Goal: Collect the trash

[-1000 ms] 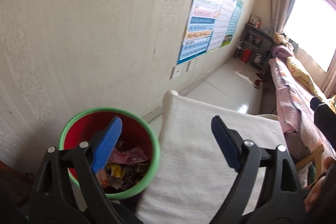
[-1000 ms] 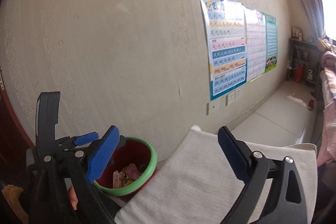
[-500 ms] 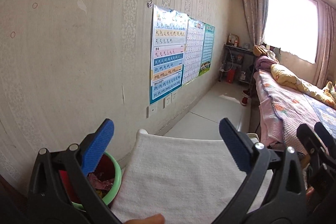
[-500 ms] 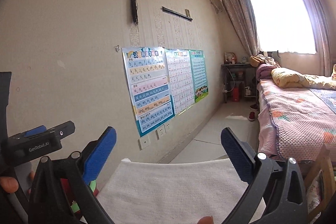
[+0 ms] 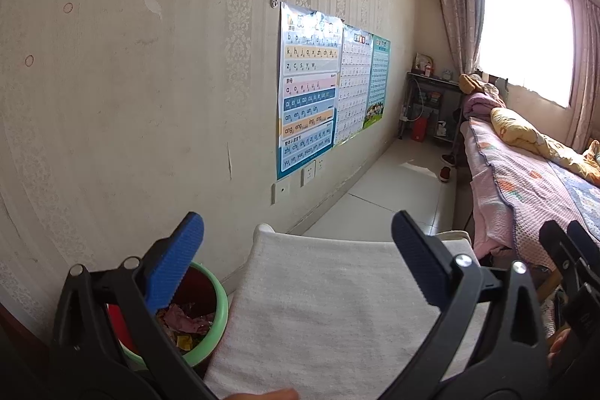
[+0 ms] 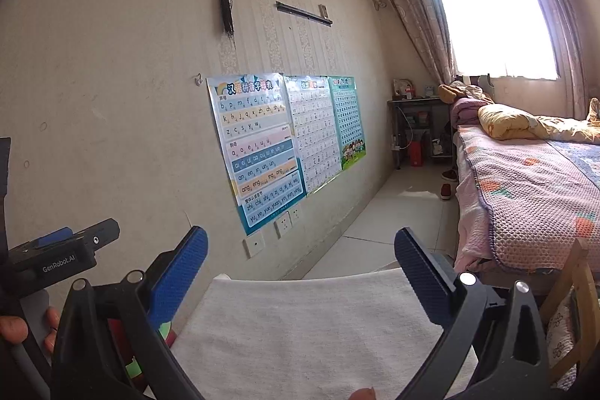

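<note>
A red bin with a green rim (image 5: 221, 306) stands on the floor by the wall at the lower left of the left wrist view, with crumpled wrappers (image 5: 183, 321) inside. Only a sliver of the bin (image 6: 165, 330) shows in the right wrist view, behind the left finger. My left gripper (image 5: 300, 261) is open and empty, raised over the white cloth-covered table (image 5: 322, 306). My right gripper (image 6: 300, 268) is open and empty above the same table (image 6: 300, 325). The left gripper's body (image 6: 56, 257) shows at the far left of the right wrist view.
The patterned wall with posters (image 5: 307, 89) and wall sockets (image 5: 309, 173) runs along the left. A bed with a pink cover (image 6: 525, 182) fills the right. A tiled floor aisle (image 5: 393, 186) runs to a shelf (image 5: 431, 107) under the window. A wooden chair (image 6: 577, 287) stands at right.
Both grippers have tilted up and away from the bin toward the room. The bin has slid to the lower left of both views. Both stay open and empty.
</note>
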### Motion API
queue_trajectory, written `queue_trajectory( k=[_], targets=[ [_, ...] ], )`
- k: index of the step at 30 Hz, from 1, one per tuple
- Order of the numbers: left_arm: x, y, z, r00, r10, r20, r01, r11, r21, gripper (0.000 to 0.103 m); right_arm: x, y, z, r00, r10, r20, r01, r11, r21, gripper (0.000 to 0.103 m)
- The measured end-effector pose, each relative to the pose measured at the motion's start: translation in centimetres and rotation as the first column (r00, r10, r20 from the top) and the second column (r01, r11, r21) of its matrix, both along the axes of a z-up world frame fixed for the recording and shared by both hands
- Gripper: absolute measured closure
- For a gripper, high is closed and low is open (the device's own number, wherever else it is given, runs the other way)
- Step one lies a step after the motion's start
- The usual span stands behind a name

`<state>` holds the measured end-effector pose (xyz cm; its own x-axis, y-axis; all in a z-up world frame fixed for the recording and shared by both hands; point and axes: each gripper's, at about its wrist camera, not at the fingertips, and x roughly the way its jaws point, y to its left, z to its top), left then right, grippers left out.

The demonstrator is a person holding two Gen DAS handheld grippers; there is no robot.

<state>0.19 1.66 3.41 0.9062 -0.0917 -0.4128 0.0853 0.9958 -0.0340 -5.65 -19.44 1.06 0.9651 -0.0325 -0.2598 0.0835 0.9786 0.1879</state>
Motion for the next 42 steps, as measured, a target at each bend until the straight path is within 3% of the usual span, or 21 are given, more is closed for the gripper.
queue_trajectory(
  k=[42],
  targets=[
    [0.7, 1.3, -1.0, 0.999, 0.035, -0.033, -0.035, 0.999, -0.003, 0.005, 0.7, 0.5, -1.5, 0.998, 0.018, -0.062, -0.018, 1.000, 0.003, 0.006]
  ],
)
